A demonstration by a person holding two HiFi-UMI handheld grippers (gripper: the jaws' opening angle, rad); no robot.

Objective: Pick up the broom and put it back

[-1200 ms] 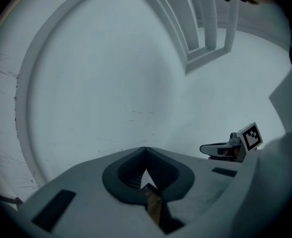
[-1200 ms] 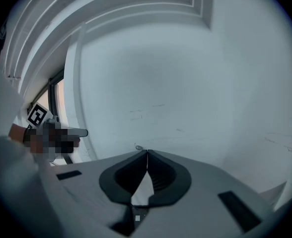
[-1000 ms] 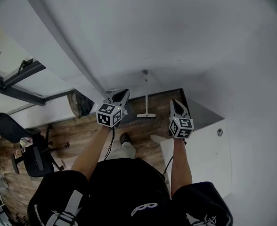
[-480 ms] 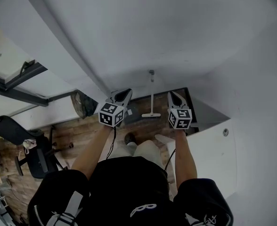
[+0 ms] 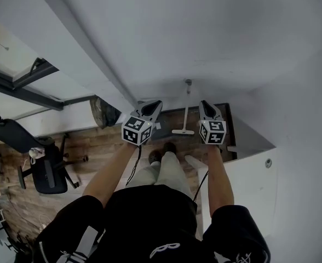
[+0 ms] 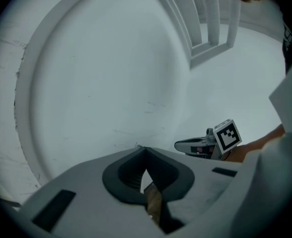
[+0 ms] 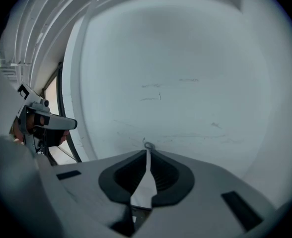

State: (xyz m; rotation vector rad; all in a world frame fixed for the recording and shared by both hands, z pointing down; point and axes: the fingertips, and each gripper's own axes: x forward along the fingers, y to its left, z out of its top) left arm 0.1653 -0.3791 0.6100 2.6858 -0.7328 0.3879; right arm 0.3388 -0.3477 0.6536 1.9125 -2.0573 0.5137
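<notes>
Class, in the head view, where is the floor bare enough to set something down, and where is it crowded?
Bare: the wood floor between the office chair and the person's shoes. Crowded: ahead of the shoes, where the broom stands between the left gripper and right gripper.

Left gripper (image 5: 154, 103), right gripper (image 5: 205, 104) closer to broom (image 5: 185, 115).

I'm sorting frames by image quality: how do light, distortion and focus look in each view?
Head view: even, dim light, no glare; fisheye bows the wall edges; the broom is small yet sharp. Left gripper view: dark round vignette, curved wall mouldings, the left tongs up close look soft. Right gripper view: same vignette, flat grey wall, faint scuffs sharp, right tongs slightly soft.
</notes>
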